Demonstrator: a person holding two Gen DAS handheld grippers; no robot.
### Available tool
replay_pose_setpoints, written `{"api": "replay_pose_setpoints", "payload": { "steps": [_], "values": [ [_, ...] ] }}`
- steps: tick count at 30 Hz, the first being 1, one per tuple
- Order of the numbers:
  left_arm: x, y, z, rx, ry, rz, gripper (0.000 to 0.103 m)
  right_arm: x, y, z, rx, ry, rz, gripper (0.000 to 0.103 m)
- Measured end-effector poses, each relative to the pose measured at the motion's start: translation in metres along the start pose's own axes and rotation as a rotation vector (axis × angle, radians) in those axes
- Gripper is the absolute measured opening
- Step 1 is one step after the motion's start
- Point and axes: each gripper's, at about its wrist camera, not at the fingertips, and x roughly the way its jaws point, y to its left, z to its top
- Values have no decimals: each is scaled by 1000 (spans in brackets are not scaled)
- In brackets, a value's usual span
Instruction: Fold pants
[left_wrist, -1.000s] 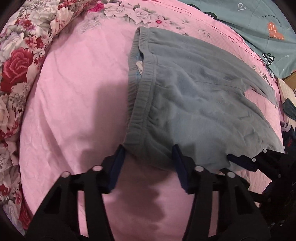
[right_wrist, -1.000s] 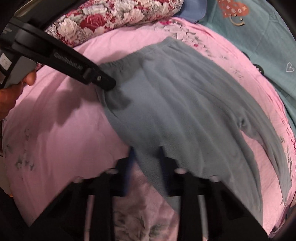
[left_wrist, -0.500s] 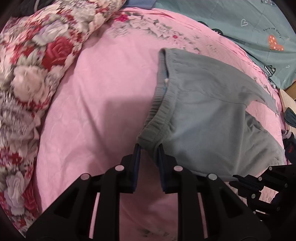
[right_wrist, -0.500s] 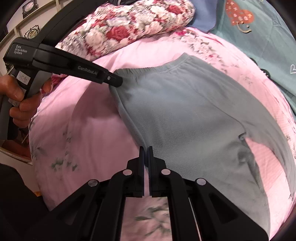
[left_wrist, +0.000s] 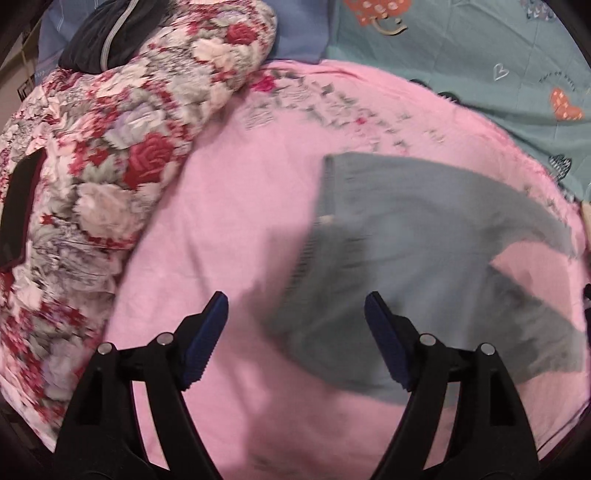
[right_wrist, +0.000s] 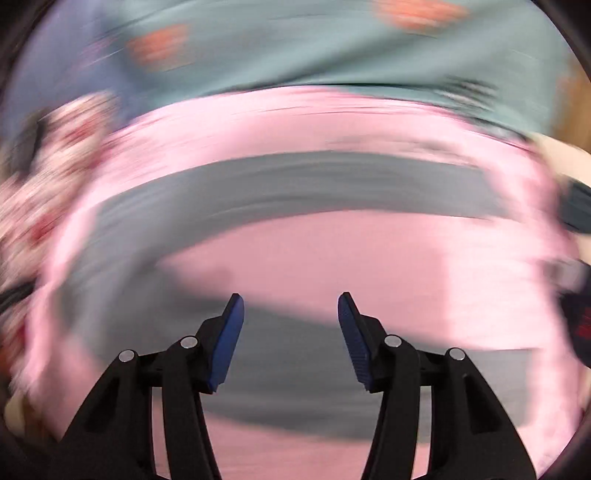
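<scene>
Nearest the left wrist camera, the left gripper (left_wrist: 295, 306) stands spread wide, its jaws having just been opening, with nothing pinched; the waistband corner of the grey fleece pants (left_wrist: 424, 266) lies below the gap. The pants lie flat on the pink bedsheet (left_wrist: 240, 206), legs splaying toward three o'clock. A rose-patterned floral quilt (left_wrist: 122, 147) is bunched at nine to eleven o'clock, and a teal printed sheet (left_wrist: 480, 55) lies at one o'clock. In the blurred right view, the right gripper (right_wrist: 291, 306) is likewise parted and empty, having just been opening, over the pants (right_wrist: 295, 184).

Grey pants (left_wrist: 406, 266), pink sheet (left_wrist: 240, 206), rose-patterned quilt (left_wrist: 110, 155)
</scene>
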Motion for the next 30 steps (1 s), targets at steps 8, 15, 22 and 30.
{"api": "replay_pose_setpoints", "payload": {
  "steps": [8,15,22,30],
  "values": [
    [-10,-174,-23,95,32,-61,86,90,-169,61,342,-18,-29,54],
    [-31,-253,-47,227,28,57,90,152,-201,84,436,36,107,20],
    [-38,-233,-40,170,40,144,90,127,-224,82,374,-37,72,3],
    [-20,-178,-13,191,63,253,91,121,-224,69,374,67,59,37]
  ]
}}
